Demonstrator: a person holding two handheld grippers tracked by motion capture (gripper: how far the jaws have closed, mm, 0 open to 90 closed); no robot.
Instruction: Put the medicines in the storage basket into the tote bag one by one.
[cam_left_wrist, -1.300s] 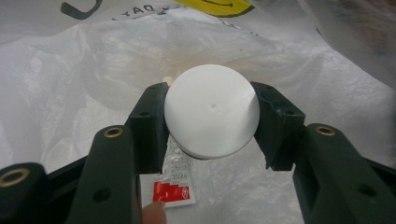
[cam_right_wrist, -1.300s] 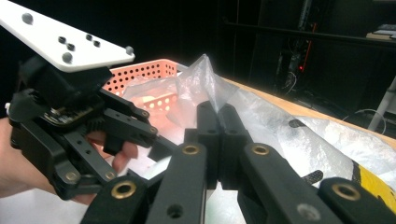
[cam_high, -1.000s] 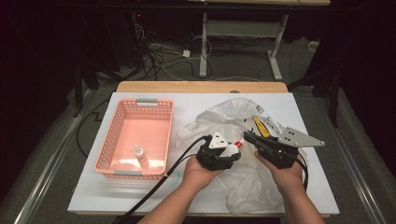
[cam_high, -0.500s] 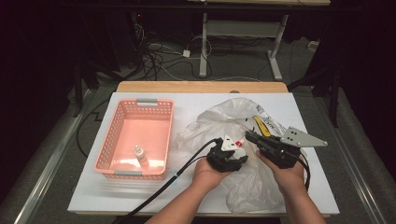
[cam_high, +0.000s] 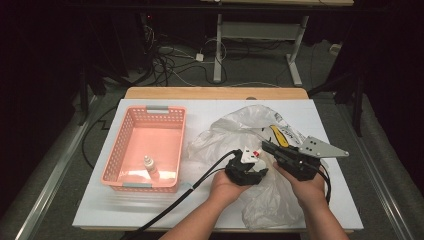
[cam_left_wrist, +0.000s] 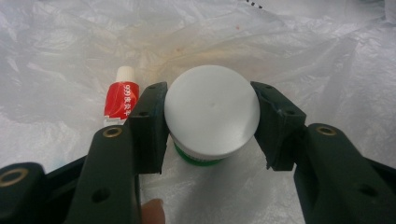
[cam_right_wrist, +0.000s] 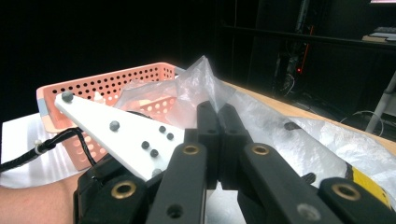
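Observation:
A crumpled clear plastic bag (cam_high: 230, 131) lies on the white table top (cam_high: 210, 107). In the left gripper view a round jar (cam_left_wrist: 212, 105) with a white lid and a green band sits upright on the bag film. My left gripper (cam_left_wrist: 210, 119) is shut on it, both pads pressing the sides of the lid. A small red tube (cam_left_wrist: 122, 95) with a white cap lies just left of the jaws. My right gripper (cam_right_wrist: 218, 112) is shut on a raised fold of the bag (cam_right_wrist: 205, 79). From above, the left gripper (cam_high: 248, 167) and right gripper (cam_high: 265, 146) sit close together over the bag.
A pink perforated basket (cam_high: 150, 112) stands at the left of the table with a small white bottle (cam_high: 150, 166) upright in it. A yellow packet (cam_high: 280, 135) shows through the bag. Black cables trail off the table's front edge.
My left hand has shifted to the right and slightly down onto the bag, closer to the right gripper. The right hand has stayed where it was.

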